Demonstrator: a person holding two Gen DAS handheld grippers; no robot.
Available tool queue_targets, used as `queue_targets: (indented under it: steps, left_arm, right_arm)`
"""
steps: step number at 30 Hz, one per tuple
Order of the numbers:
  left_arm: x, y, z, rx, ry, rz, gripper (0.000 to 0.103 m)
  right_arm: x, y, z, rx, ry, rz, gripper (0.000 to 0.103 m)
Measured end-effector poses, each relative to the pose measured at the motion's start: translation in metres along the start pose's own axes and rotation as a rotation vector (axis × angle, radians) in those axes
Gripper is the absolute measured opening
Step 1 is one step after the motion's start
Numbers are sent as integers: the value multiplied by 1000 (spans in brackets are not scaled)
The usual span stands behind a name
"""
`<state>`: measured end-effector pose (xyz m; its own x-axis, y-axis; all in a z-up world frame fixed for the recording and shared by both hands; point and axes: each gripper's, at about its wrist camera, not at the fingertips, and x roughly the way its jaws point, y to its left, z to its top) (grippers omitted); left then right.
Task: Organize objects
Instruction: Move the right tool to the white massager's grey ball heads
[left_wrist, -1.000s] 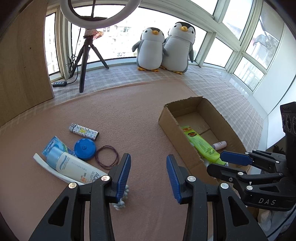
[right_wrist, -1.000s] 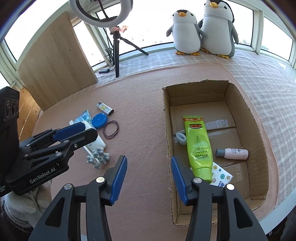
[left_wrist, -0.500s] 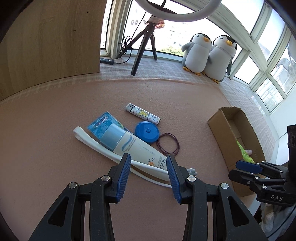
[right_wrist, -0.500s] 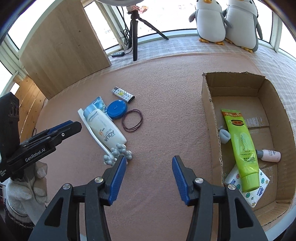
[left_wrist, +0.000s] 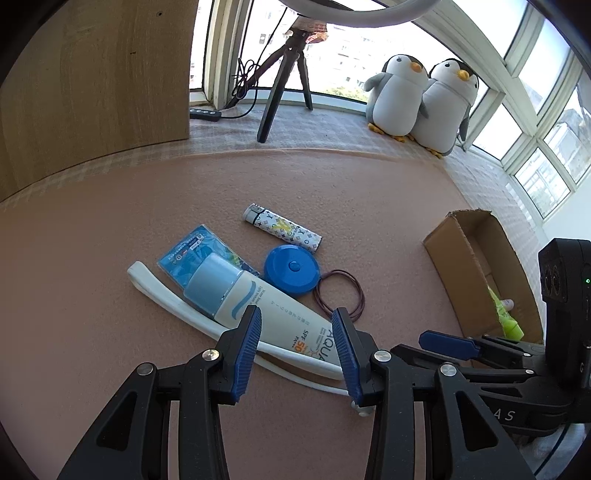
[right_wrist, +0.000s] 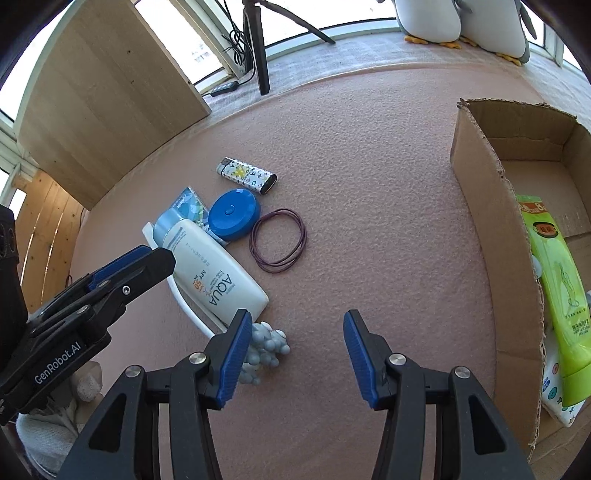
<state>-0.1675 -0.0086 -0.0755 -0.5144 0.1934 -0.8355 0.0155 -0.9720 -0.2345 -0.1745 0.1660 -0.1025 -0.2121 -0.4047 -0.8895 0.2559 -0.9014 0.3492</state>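
1. Lying in a cluster toward the left side of the pink mat (right_wrist: 369, 206): sunscreen tube (left_wrist: 266, 314) resting across a white curved strip (left_wrist: 173, 302), with a blue packet (left_wrist: 192, 254) under its cap end.
2. Just beside the tube: blue round case (left_wrist: 291, 275), touching a patterned lighter (left_wrist: 282, 229) behind it and a loop of dark hair ties (right_wrist: 279, 240) to its right.
3. Close to the tube's flat end, near the mat's front edge: grey beaded cluster (right_wrist: 264, 349).
4. Standing at the mat's right edge: open cardboard box (right_wrist: 476, 192), holding a green tube (right_wrist: 557, 280).
5. Hovering over the sunscreen tube with blue pads set wide and empty: left tongs (left_wrist: 297, 350).
6. Also spread wide, holding nothing, above bare mat: right tongs (right_wrist: 295, 354).
7. Beyond the mat's far edge: checked cloth, wooden panel (left_wrist: 92, 74), tripod (left_wrist: 280, 85), two plush penguins (left_wrist: 421, 99) against bright windows.
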Motion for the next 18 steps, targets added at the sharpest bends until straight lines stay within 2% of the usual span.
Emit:
queue_targets:
  steps: [7,11,18]
  left_arm:
    - [3,4,-4,7,10,11,43]
    - [0,14,-7,0,9,26,43]
    - [-14,40,-22,-41,2,53,43]
  right_arm:
    - [7,29,-17,-102,54,28,48]
    - [13,42,-30,-132,103,73,48]
    - [4,48,-41,-156,95,95,48]
